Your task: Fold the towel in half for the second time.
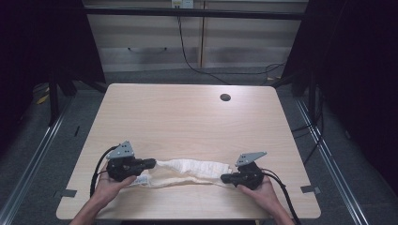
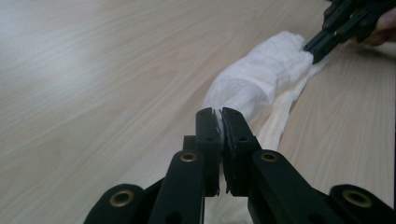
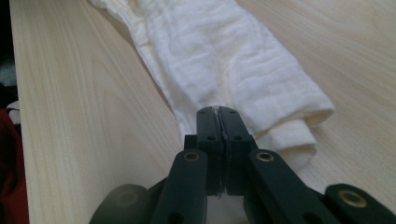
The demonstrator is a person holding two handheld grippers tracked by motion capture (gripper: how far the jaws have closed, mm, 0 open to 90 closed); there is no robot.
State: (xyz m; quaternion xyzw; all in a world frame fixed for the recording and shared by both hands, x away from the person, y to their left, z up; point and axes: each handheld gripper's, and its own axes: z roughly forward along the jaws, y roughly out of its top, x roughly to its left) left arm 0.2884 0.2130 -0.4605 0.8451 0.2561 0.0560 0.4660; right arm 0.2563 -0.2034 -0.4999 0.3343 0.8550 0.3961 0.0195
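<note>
White, crinkled cotton cloth (image 1: pixel 190 169), bunched into a long loose roll, stretched between the two black tongs near the front edge of the pale wood-grain desk (image 1: pixel 187 117). Left tongs (image 1: pixel 151 163) clenched on the cloth's left end; in the left gripper view a thin fold of fabric (image 2: pixel 247 88) sits pinched between the closed jaws (image 2: pixel 220 116), and the roll runs away toward the right tongs (image 2: pixel 314 49) at the far end. Right tongs (image 1: pixel 224 178) likewise clenched on the cloth's right end; in the right gripper view the jaws (image 3: pixel 217 114) bite the cloth (image 3: pixel 224 56) just beside its rolled, open-ended corner. A thinner strip of the cloth sags below the main roll, resting on the desk. A hand holds each gripper from below. Beyond the cloth the desk surface lies bare up to a round dark cable hole (image 1: pixel 225 97) near the far edge. Grey floor (image 1: pixel 338 154), metal rails and a trailing black cable (image 1: pixel 187 56) surround the desk; wooden cabinets (image 1: pixel 155 37) stand behind.
</note>
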